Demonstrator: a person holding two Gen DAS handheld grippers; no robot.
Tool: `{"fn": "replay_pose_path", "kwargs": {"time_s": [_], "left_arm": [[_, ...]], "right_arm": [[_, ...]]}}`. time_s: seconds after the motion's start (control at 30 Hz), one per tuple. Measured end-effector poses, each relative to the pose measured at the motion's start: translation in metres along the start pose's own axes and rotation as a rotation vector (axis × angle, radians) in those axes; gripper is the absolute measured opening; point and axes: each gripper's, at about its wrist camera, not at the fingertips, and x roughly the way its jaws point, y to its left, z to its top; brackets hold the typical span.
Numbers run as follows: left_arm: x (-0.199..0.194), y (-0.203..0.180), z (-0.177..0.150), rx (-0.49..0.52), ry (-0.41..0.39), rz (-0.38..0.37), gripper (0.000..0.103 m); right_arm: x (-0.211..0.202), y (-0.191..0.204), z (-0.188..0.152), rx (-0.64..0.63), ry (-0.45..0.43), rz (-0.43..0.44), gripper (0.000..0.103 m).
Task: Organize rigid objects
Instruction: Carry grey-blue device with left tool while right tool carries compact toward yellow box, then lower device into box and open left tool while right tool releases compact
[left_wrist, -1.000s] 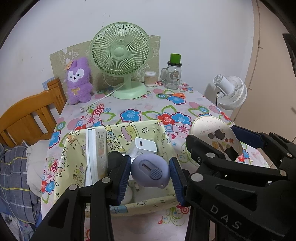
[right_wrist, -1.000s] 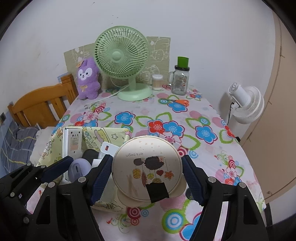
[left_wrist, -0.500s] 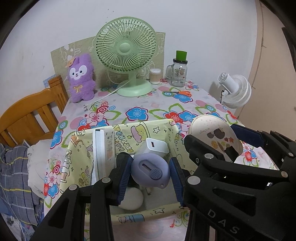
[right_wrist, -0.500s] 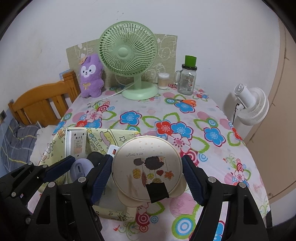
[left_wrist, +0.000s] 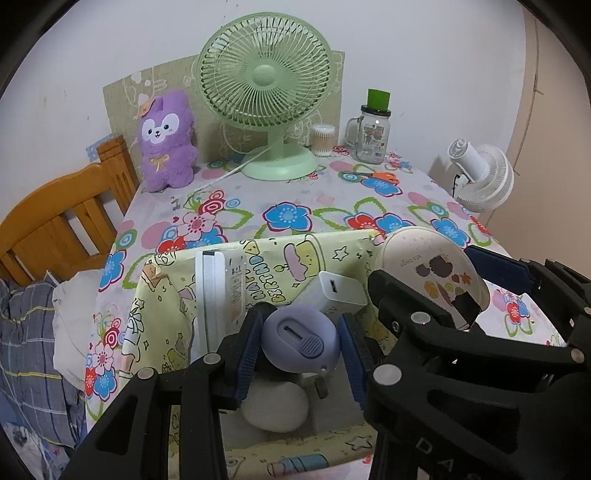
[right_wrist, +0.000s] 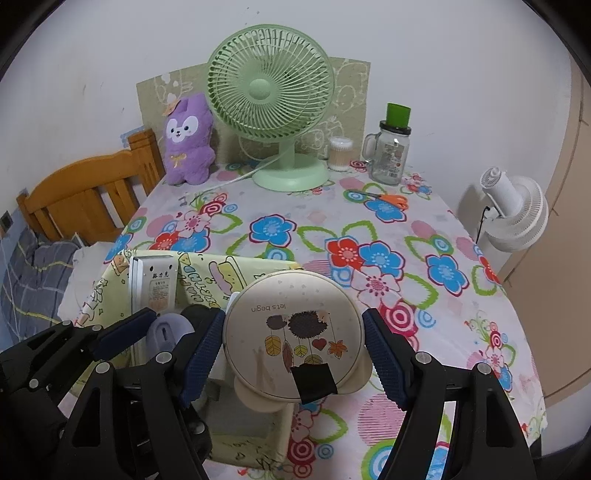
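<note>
A yellow cartoon-print fabric box (left_wrist: 332, 251) stands on the flowered table near its front edge. Inside it are a tall white flat pack (left_wrist: 214, 291), a white charger (left_wrist: 338, 291) and a white oval thing (left_wrist: 275, 408). My left gripper (left_wrist: 299, 321) hangs over the box's inside, shut on a purple rounded gadget (left_wrist: 300, 339) with a slider button. My right gripper (right_wrist: 293, 321) is just to the right, above the box's right wall. It is shut on a round cream case (right_wrist: 291, 332) printed with leaves and a hedgehog, with black tape on its hinge.
At the back of the table stand a green desk fan (left_wrist: 264, 92), a purple plush toy (left_wrist: 166, 140), a cotton-swab tub (left_wrist: 323, 138) and a green-lidded glass jar (left_wrist: 371, 129). Orange scissors (right_wrist: 391, 199) lie nearby. A wooden chair (left_wrist: 62, 218) is left, a white fan (right_wrist: 517, 210) right.
Both grippers have moved forward and slightly down over the yellow box, each keeping its hold. More of the box's inside shows, including the white oval thing.
</note>
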Motion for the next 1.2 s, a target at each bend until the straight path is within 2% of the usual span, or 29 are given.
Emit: {"fn": "replay_pose_path", "kwargs": {"time_s": [0.47, 1.0, 1.17, 1.2], "left_arm": [[0.027, 0.023, 0.002, -0.026, 0.044, 0.013, 0.044], [0.022, 0.033, -0.003, -0.043, 0.040, 0.018, 0.045], [0.020, 0.033, -0.003, -0.052, 0.041, 0.019, 0.056], [0.019, 0.033, -0.003, -0.054, 0.040, 0.018, 0.061]], "right_arm": [[0.025, 0.014, 0.004, -0.023, 0.040, -0.010, 0.077], [0.031, 0.030, 0.007, -0.056, 0.038, -0.001, 0.078], [0.030, 0.030, 0.007, -0.054, 0.028, 0.009, 0.079], [0.029, 0.030, 0.007, -0.055, 0.022, 0.009, 0.080]]}}
